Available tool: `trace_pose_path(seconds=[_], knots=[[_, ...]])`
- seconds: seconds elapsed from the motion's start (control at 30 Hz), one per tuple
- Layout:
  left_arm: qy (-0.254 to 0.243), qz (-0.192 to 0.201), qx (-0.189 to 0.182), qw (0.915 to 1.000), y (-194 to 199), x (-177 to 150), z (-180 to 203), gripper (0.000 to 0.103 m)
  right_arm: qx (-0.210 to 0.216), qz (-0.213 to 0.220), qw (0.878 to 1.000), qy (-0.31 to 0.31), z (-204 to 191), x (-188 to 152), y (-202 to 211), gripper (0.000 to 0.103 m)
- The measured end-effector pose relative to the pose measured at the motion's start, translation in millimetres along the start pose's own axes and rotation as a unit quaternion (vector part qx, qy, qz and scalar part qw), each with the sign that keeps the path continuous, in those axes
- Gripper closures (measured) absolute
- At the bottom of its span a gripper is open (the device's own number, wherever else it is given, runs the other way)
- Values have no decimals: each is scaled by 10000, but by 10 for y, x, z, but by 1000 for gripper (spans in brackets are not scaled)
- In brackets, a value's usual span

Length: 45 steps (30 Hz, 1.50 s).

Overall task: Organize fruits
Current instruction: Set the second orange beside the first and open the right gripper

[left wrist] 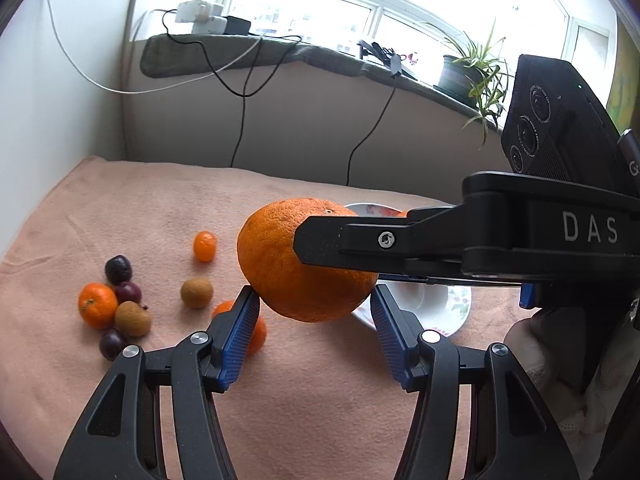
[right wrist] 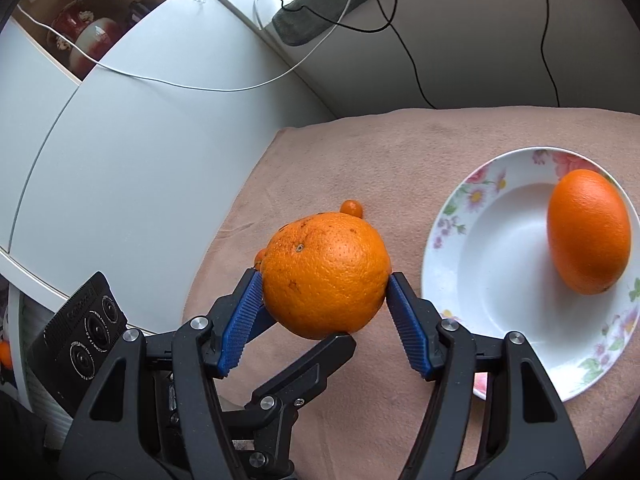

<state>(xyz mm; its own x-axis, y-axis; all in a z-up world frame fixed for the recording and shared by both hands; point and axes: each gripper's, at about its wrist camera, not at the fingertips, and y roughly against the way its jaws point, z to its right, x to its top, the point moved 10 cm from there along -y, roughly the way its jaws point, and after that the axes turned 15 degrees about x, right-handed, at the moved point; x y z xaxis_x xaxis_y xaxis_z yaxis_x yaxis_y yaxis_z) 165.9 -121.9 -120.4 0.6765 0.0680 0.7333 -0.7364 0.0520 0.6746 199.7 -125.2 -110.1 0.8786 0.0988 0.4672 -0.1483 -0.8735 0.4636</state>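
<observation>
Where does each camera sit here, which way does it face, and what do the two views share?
Left wrist: on the left gripper, looking down along its blue pads at the big orange, loose small fruits and windowsill; the right gripper reaches in from the right.
Right wrist: on the right gripper, facing the same orange, the floral plate holding another orange, and a white cabinet; a left gripper finger shows below.
Shared: the orange both grippers clamp, plate, pink cloth.

- Left gripper (left wrist: 314,300), low in the frame, clamps its blue pads on a large orange (left wrist: 280,272).
- Right gripper (right wrist: 325,280) grips the same orange, entering crosswise.
</observation>
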Motion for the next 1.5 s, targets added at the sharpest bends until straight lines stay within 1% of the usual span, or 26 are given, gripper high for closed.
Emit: trace_pose_path(seconds=[0.23,0.4,0.63,0.9,1.0,1.13,1.27,1.5], knots=[[-219,-188,-291,9992,-86,-78,354,46,-231,157,9993,-232,346,-73,256,36],[-331,-320,-444,9980,-163,-121,532,46,-359,228,9983,-395,545,-105,395,36],[-485,-439,-549,9963,-226,-147,712,46,-430,276,9969,-594,700,-149,547,36],[-708,-519,-620,9942,-258,-206,884,48,-629,283,9938,-869,914,-122,601,36],[-748,-445,-611,9943,-227,-184,892,48,-688,267,9940,-803,896,-142,621,36],[-780,-303,-638,9944,-129,-142,899,49,-773,355,9943,-646,837,-138,713,36],[-814,-231,-662,9942,-61,-110,911,49,-788,517,9935,-643,821,-129,840,36],[-745,-177,-625,9951,71,-103,787,49,-765,820,9922,-544,732,-132,1016,36]])
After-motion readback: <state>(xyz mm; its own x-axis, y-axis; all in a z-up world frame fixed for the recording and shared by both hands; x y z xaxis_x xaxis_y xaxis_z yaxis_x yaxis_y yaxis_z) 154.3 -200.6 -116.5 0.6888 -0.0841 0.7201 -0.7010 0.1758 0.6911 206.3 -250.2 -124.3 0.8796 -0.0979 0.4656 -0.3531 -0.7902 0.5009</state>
